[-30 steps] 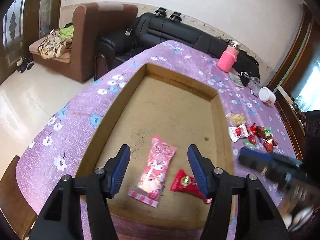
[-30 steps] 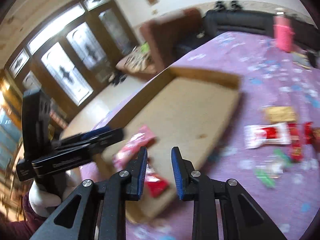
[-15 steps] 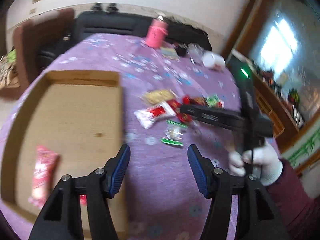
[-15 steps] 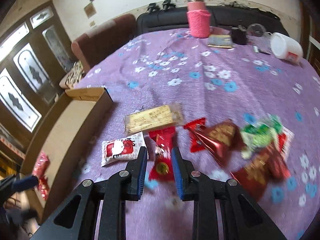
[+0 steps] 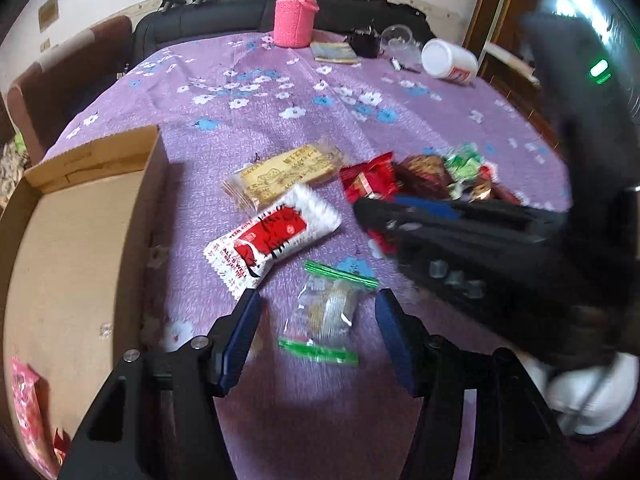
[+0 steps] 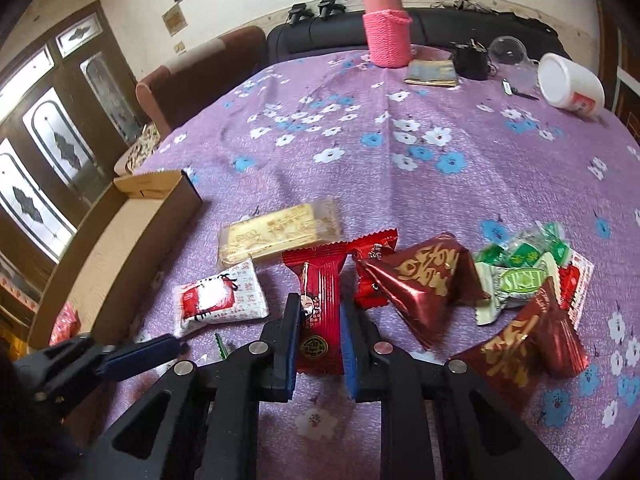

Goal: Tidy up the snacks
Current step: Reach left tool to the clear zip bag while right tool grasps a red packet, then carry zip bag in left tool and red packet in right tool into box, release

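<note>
Snack packets lie on the purple flowered cloth beside a cardboard tray [image 5: 80, 240]. My left gripper [image 5: 316, 312] is open, its fingers on either side of a clear packet with green ends [image 5: 326, 312]. My right gripper [image 6: 320, 312] has its fingers close on either side of a red packet [image 6: 318, 300] that lies on the cloth; I cannot tell if they touch it. It also shows in the left wrist view [image 5: 408, 216]. A white and red packet [image 5: 272, 236], a yellow biscuit pack [image 5: 288, 174] and dark red and green packets [image 6: 520, 280] lie nearby. A pink packet [image 5: 24, 400] lies in the tray.
At the far side of the table stand a pink-sleeved bottle [image 6: 386, 28], a white tub [image 6: 570, 84] on its side, a glass jar [image 6: 508, 50], a small booklet [image 6: 430, 72] and a black pouch [image 6: 472, 60]. A black sofa and a brown armchair stand behind.
Both grippers have swung from the tray to the loose snacks. The left has come down around the green-ended packet. The right has come down around the red packet.
</note>
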Tool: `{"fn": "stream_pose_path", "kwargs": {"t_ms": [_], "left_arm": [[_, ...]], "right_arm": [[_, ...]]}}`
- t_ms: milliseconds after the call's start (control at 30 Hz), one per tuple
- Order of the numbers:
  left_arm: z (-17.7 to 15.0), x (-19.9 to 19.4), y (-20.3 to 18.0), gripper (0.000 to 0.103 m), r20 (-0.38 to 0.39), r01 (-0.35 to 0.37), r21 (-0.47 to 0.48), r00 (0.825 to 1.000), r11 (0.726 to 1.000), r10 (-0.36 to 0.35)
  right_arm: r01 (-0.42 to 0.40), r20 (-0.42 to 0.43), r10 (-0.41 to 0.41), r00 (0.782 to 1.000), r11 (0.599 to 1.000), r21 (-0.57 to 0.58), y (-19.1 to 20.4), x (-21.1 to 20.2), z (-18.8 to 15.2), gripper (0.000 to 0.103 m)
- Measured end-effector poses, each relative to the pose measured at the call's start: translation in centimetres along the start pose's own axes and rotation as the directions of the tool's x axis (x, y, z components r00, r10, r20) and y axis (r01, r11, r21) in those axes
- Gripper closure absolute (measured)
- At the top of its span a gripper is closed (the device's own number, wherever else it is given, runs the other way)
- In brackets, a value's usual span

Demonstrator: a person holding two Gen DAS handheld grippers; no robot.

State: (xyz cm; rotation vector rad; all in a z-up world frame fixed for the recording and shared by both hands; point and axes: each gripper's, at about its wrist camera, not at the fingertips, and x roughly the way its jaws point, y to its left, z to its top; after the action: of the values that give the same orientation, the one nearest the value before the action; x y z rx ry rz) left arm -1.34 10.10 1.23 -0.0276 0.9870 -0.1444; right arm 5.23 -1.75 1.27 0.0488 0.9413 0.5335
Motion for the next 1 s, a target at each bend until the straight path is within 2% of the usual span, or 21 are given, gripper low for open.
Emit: {"fn": "stream_pose_path", "kwargs": {"t_ms": [33, 67, 233, 333, 367, 467, 533, 633, 700, 800, 1000], "left_arm": [[-0.1, 0.1, -0.5, 0.055, 0.014, -0.029, 0.031, 0.999, 0.999, 0.029], [-0.2, 0.0, -0.7, 0.074, 0.020, -0.046, 0.046, 0.999, 0.998, 0.045], [-0.9, -2.0, -0.7, 0.075, 0.044, 0.024, 0.012, 0.999, 1.000, -0.025], [-2.0, -6.2, 1.0, 0.075, 0.087, 0.103, -0.075, 0.992, 0.992, -0.096], [-2.5, -8.5, 2.2, 0.075, 0.116, 0.108, -0.102, 0.989, 0.989, -0.096], [-3.8, -14.6, 5.6, 0.075, 0.205, 0.036, -0.134, 0.979, 0.990, -0.008], [-4.9, -18.7, 8.7, 0.075, 0.266, -0.039, -0.178, 0.960, 0.983, 0.086], [-6.3, -22.1, 12.9, 0.075, 0.296, -0.126, -0.264, 0.933, 0.956, 0.205], [-6.8, -22.6, 15.1, 0.075, 0.279, -0.162, -0.294, 0.928, 0.942, 0.247], [-7.0, -22.1, 18.0, 0.075, 0.244, -0.158, -0.325, 0.939, 0.932, 0.244], [-6.3, -18.5, 20.9, 0.075, 0.149, -0.194, -0.299, 0.958, 0.934, 0.247]], "right_arm": [[-0.009, 0.006, 0.009, 1.000, 1.000, 0.012, -0.2, -0.3, 0.0, 0.084], [-0.013, 0.010, 0.013, 1.000, 1.000, 0.019, -0.3, -0.4, 0.0, 0.084], [-0.032, 0.056, 0.029, 0.998, 0.998, 0.047, -0.5, -1.7, -0.2, 0.084], [-0.024, 0.097, 0.020, 0.995, 0.999, 0.046, -0.3, -2.7, -0.2, 0.084], [-0.021, 0.116, 0.015, 0.993, 0.999, 0.043, -0.1, -3.1, -0.2, 0.084], [-0.029, 0.163, 0.023, 0.986, 0.999, 0.031, 1.4, -4.6, 0.0, 0.084], [-0.014, 0.190, 0.016, 0.982, 1.000, -0.009, 3.5, -5.5, 0.2, 0.083], [-0.096, 0.202, 0.108, 0.973, 0.993, -0.072, 8.1, -6.6, 1.1, 0.083], [-0.152, 0.194, 0.173, 0.966, 0.981, -0.118, 11.2, -7.0, 1.6, 0.083], [-0.230, 0.153, 0.258, 0.954, 0.956, -0.183, 15.3, -6.8, 1.8, 0.083], [-0.271, 0.052, 0.288, 0.956, 0.938, -0.219, 18.9, -3.7, 0.9, 0.083]]}}
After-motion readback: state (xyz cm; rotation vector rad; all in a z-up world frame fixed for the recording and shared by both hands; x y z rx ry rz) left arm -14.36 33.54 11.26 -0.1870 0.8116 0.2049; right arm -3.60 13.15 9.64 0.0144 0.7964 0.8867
